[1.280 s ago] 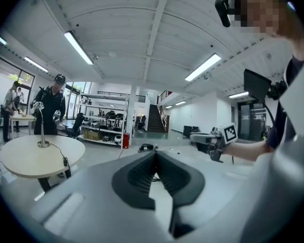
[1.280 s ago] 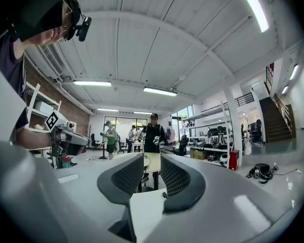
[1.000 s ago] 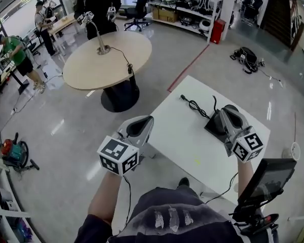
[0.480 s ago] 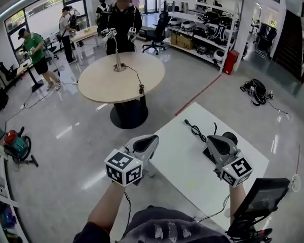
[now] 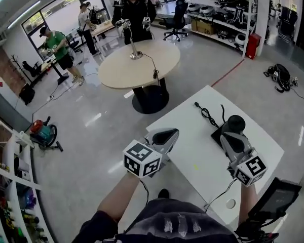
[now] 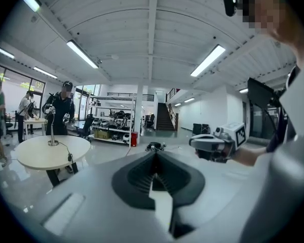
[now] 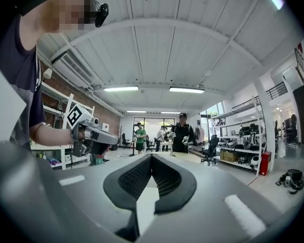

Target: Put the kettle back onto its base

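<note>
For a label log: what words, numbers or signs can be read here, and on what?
None can be read.
The cube on the left gripper and the cube on the right gripper show only black-and-white squares, no letters.
The white sign on the brick wall: too small to read.

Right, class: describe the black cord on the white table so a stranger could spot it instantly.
Find the white rectangular table, nearer than the round beige table. Toward its far edge a thin black power cord lies in loose curls beside the flat black square base. It alone is thin and wavy; its neighbour is a solid slab.
</note>
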A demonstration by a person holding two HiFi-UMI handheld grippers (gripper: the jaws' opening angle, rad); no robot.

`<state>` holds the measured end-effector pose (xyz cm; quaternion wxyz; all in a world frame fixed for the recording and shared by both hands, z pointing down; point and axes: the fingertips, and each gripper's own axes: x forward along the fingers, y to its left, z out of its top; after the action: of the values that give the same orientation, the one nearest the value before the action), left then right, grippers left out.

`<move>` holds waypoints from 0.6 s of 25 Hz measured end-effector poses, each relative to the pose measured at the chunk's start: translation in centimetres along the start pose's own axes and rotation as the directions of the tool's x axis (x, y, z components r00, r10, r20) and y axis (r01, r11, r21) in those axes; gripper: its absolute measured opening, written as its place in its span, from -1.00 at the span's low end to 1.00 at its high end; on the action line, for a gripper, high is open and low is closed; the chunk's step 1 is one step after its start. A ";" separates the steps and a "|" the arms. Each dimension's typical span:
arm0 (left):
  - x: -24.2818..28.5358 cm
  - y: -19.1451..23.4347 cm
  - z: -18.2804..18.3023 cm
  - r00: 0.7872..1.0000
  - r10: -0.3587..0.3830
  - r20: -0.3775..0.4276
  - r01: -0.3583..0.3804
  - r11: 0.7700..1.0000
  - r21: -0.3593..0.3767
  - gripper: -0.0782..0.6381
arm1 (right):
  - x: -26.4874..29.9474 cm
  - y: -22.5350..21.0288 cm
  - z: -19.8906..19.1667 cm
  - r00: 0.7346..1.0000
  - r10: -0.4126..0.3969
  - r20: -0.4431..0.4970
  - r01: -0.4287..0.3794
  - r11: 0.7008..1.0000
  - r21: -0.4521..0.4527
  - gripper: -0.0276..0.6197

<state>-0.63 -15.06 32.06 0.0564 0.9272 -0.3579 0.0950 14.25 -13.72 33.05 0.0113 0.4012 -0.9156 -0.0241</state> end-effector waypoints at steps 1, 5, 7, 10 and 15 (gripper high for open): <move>0.1 -0.6 0.0 1.000 0.006 -0.007 -0.006 1.000 0.003 -0.78 | -0.5 0.0 -0.2 1.000 0.012 0.008 -0.012 1.000 0.018 -0.91; -0.5 -1.7 -0.5 0.998 0.056 -0.036 -0.056 0.998 -0.006 -0.78 | -0.8 0.4 -0.8 0.997 0.079 0.023 -0.080 0.995 0.066 -0.91; -1.7 -2.0 -1.0 0.995 0.089 -0.053 -0.089 0.996 -0.011 -0.78 | -0.5 1.1 -0.8 0.993 0.113 0.030 -0.115 0.990 0.080 -0.91; -4.4 -1.7 -2.0 0.987 0.144 -0.067 -0.145 0.989 -0.015 -0.78 | 0.6 2.9 -0.7 0.984 0.165 0.071 -0.172 0.978 0.118 -0.91; -8.0 1.4 -1.5 0.968 0.247 -0.044 -0.249 0.968 -0.025 -0.78 | 4.8 5.4 -0.8 0.968 0.242 0.072 -0.248 0.964 0.091 -0.91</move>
<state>-7.62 -10.62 31.89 0.0653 0.8721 -0.4712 0.1146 7.10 -13.63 34.14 -0.0333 0.2839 -0.9582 0.0109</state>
